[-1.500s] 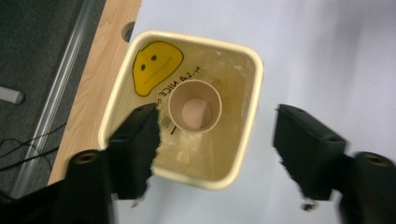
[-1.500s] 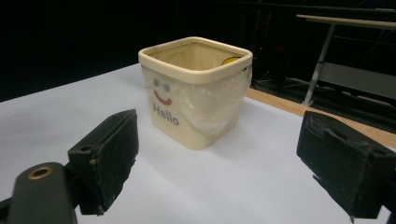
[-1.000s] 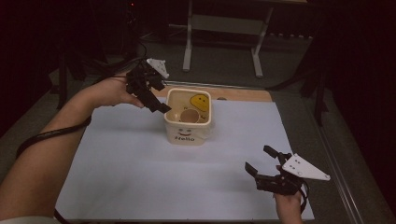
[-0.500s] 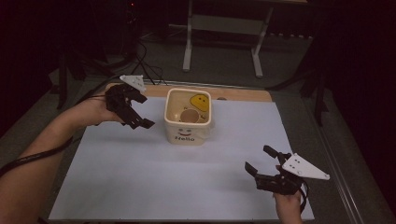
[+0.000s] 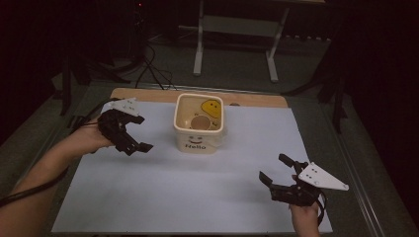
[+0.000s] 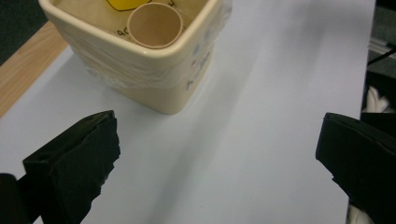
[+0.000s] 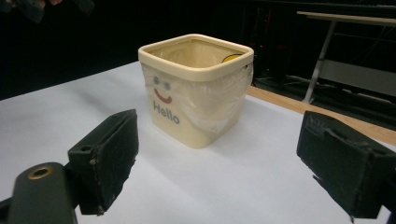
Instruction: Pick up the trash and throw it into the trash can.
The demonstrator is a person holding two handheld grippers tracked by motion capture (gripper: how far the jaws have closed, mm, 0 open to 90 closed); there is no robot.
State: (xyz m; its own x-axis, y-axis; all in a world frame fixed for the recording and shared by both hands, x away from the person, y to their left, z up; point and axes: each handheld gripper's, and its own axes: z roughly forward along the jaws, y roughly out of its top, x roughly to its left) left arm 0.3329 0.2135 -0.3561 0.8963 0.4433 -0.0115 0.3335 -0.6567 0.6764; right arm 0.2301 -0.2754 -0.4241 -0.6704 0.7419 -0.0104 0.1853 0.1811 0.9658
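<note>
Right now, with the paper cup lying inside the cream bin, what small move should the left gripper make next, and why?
Probably pull the left gripper a little farther from the cream bin. Its jaws are open and empty, and the paper cup already lies inside with a yellow item, so nothing seems left to place.

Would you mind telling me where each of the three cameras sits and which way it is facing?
High view: above the person's side, facing forward and down on the white sheet; both forearms, left gripper and right gripper show.
Left gripper view: rides the left gripper, looking down past the cream bin holding a paper cup; its black fingers show.
Right gripper view: rides the right gripper, level with the bin's Hello face; its fingers show.
All three share the bin.
</note>
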